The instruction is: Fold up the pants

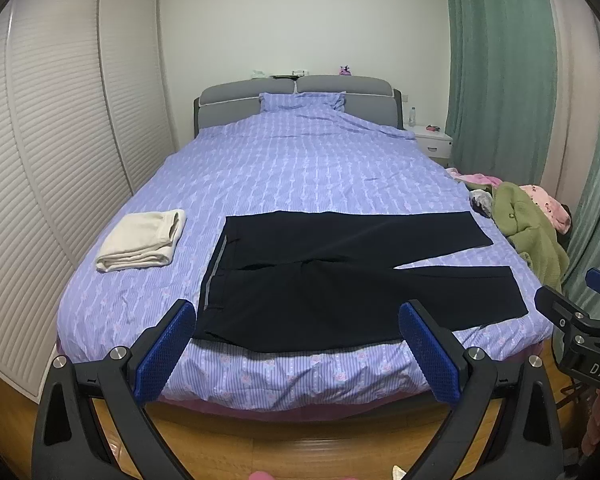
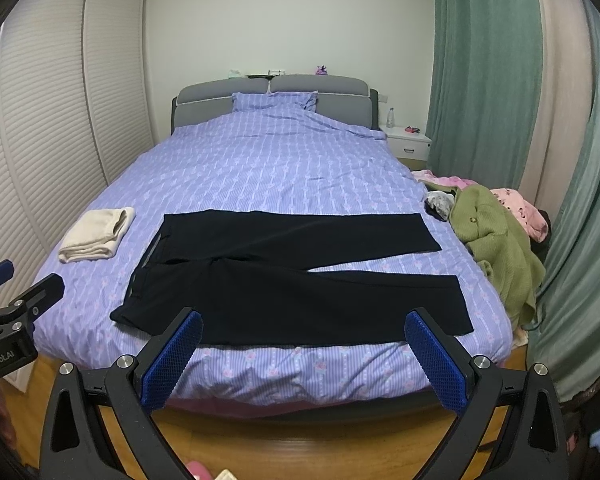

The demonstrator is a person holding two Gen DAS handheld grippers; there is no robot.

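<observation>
Black pants (image 1: 340,276) lie flat on the bed's near end, waistband to the left, both legs spread out to the right; they also show in the right wrist view (image 2: 292,280). My left gripper (image 1: 298,322) is open and empty, held off the bed's foot in front of the waistband side. My right gripper (image 2: 304,330) is open and empty, held off the bed's foot in front of the near leg. Neither touches the pants. The right gripper's body shows at the left view's right edge (image 1: 572,320).
The bed (image 1: 300,168) has a purple patterned cover. A folded cream garment (image 1: 144,240) lies left of the pants. A pile of green and pink clothes (image 1: 528,220) sits at the bed's right edge. Louvered wardrobe doors (image 1: 60,140) stand left, green curtains (image 1: 500,80) and a white nightstand (image 1: 432,140) right.
</observation>
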